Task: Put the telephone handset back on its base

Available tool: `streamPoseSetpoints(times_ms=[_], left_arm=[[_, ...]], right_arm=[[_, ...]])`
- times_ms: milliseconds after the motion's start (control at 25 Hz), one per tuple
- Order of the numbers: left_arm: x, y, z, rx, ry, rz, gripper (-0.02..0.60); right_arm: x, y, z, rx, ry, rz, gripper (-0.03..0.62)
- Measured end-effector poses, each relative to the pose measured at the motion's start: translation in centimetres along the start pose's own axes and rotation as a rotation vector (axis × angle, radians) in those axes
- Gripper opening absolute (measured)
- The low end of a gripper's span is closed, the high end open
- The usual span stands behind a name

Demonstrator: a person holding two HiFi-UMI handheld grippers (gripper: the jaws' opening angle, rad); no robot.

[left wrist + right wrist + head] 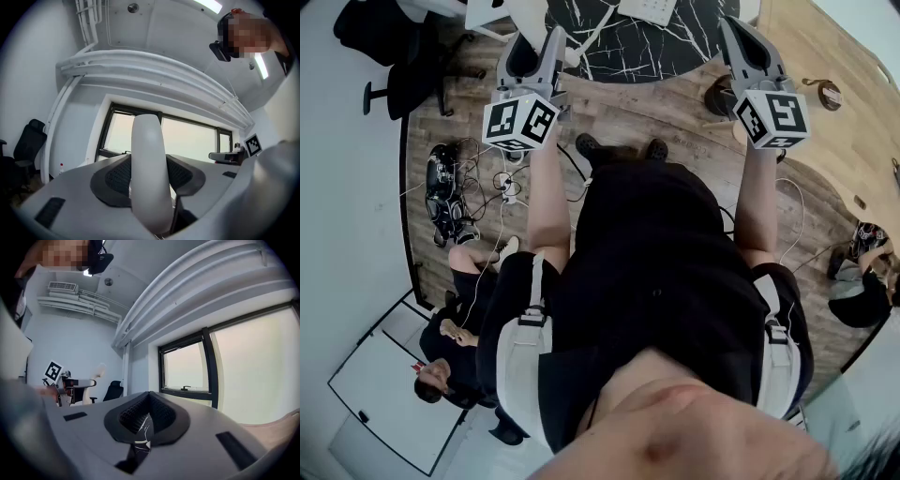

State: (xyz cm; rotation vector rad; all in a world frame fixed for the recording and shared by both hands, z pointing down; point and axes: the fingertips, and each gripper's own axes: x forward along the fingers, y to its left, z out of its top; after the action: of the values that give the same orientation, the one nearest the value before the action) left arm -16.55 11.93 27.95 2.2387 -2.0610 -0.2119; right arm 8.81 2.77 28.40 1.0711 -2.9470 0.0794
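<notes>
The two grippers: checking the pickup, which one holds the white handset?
The left gripper: the white handset stands gripped between its jaws, while the right gripper has its jaws shut on nothing.

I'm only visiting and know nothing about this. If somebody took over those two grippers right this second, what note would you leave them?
Left gripper: closed on the white handset, held level in the air.
Right gripper: shut, empty, also level.
Base: seems to be the white unit on the black marble table ahead, cut off at the head view's top edge.
Done: handset is in the grip.
Left: carry it to the base, set it down, release.
</notes>
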Motion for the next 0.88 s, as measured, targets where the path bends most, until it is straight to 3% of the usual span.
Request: streamPoseSetpoints(times_ms=[360, 880], left_arm=[[0.6, -0.9, -0.1, 0.017, 0.011, -0.026, 0.225], [0.2, -1.6, -0.7, 0.023, 0.026, 0.000, 0.225]], right_arm=[[0.3, 0.6, 0.0, 0.000, -0.005, 0.018, 0.029], [-0.1, 0.5, -1.8, 0.016, 0.030, 0.053, 0.031]])
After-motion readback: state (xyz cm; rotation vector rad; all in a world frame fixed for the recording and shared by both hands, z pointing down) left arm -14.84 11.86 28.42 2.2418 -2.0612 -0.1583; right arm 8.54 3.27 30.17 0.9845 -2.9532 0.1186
